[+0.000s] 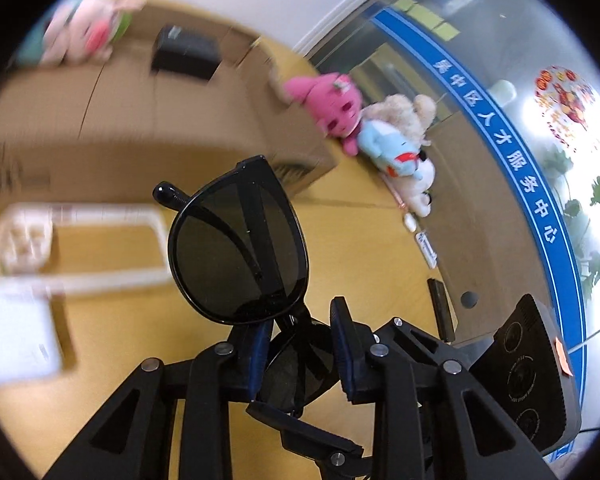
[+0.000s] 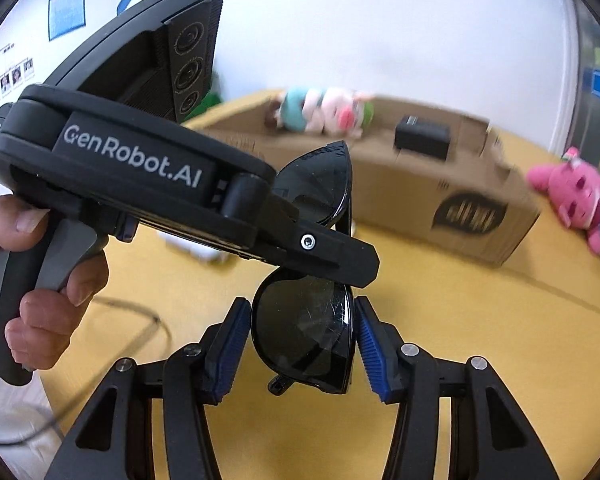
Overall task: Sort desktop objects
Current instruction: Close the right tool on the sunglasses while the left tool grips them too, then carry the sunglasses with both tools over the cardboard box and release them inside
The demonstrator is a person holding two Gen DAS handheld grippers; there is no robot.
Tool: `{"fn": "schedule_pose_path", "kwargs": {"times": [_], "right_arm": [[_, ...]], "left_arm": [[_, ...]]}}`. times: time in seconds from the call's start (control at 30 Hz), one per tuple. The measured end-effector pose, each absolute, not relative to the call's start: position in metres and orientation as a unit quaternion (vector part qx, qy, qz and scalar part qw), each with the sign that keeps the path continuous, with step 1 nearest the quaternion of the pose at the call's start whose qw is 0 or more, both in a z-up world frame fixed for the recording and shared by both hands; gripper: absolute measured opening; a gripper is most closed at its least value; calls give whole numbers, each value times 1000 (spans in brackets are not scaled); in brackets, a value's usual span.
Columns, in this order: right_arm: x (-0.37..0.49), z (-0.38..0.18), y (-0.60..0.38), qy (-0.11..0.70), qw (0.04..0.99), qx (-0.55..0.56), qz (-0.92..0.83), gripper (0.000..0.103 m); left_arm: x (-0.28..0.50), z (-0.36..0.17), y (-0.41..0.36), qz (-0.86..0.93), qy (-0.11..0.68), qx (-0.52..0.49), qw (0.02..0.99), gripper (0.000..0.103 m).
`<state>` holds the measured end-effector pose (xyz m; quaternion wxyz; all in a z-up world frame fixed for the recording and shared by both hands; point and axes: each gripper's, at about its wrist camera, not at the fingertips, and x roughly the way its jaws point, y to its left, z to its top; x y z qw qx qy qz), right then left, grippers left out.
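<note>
The folded black plastic sunglasses with dark lenses (image 1: 240,248) are in the air above the yellow wooden table (image 1: 360,248), not resting on it. The left gripper (image 1: 302,344) holds them at the middle of the frame: its jaws are narrow and closed on the bridge part, so one lens stands above the blue pads and the other hangs below. In the right wrist view the right gripper (image 2: 300,344) has its jaws wide, and the lower lens sits between the two blue ribbed pads (image 2: 370,340); I cannot tell if a pad touches it.

The step in hand seems to be a handover of the sunglasses from the left gripper to the right one, or a two-handed adjustment. The next move probably calls for closing the right jaws gently on the lens rim before the left jaws release, because the smooth lens may slip.

Behind stand a brown cardboard box (image 2: 440,200), a white plastic tray (image 1: 80,248) and a pink plush toy (image 1: 328,100).
</note>
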<state>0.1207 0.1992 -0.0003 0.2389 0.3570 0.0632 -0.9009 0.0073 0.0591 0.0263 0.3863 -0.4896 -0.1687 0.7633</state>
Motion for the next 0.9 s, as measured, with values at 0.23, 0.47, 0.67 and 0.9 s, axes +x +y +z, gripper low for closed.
{"fn": "schedule_pose_path", "kwargs": {"times": [0.23, 0.47, 0.67, 0.9], "right_arm": [[83, 58, 205, 63, 210, 292, -931, 51], [11, 101, 223, 33, 186, 269, -945, 51], [-57, 94, 242, 9, 171, 306, -936, 51], [-113, 45, 263, -20, 143, 375, -916, 51]], "left_arm": [[-43, 89, 73, 775, -135, -448, 425, 28], [-124, 111, 102, 767, -122, -443, 449, 27], [-186, 80, 126, 737, -143, -480, 454, 27], [-240, 17, 157, 693, -164, -546, 442, 27]]}}
